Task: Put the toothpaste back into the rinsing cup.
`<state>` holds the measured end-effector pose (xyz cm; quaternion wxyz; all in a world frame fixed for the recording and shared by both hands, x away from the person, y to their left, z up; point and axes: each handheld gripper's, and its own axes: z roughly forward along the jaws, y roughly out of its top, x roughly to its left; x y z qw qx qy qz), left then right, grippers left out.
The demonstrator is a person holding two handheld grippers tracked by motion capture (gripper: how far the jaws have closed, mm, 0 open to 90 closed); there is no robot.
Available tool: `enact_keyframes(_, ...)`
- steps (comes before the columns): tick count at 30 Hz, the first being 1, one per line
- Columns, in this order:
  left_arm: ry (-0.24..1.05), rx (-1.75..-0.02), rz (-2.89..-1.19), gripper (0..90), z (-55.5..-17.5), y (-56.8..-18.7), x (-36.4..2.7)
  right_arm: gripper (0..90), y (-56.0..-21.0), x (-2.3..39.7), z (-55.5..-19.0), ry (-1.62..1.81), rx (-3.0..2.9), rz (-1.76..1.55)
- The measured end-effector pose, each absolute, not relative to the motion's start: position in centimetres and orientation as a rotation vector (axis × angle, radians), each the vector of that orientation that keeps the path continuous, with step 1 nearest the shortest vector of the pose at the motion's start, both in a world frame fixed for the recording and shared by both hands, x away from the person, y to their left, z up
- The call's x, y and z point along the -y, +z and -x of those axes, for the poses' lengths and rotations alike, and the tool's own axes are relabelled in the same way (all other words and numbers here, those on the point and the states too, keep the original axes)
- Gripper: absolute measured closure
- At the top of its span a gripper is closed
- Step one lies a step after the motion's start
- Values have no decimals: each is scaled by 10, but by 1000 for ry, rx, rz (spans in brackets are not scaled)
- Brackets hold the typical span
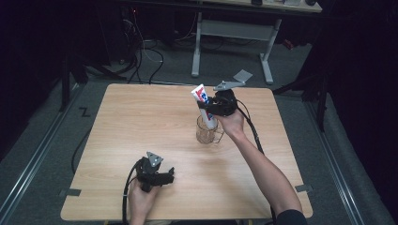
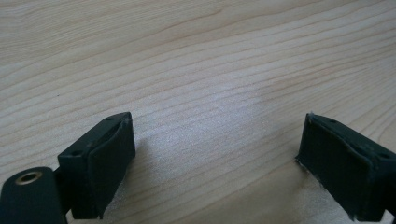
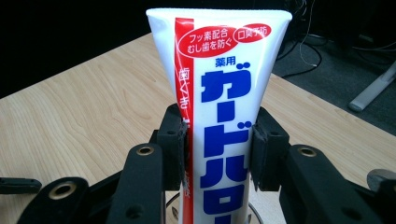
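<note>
A white toothpaste tube (image 1: 203,104) with red and blue print stands tilted, its lower end inside a clear glass cup (image 1: 208,131) near the table's middle. My right gripper (image 1: 212,107) is shut on the tube's middle from the right; in the right gripper view the tube (image 3: 219,93) rises between the two black pads (image 3: 173,140), and the cup's rim (image 3: 254,211) shows below. My left gripper (image 1: 168,177) rests low over the table near the front edge, open, with bare wood between its fingers (image 2: 105,158).
The wooden table (image 1: 141,126) is bare on its left half and far right side. Behind it stand a white desk frame (image 1: 234,33) and cables on the grey floor. A person's forearm (image 1: 263,168) crosses the table's right front.
</note>
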<state>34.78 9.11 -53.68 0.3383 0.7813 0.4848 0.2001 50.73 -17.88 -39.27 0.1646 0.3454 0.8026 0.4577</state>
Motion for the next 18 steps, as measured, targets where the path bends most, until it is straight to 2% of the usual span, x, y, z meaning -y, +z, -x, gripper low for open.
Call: enact_keyframes(18,521,-1262,-2035,110,-348,-537,-91,621,-407,176,-508,1245,-2318,-987)
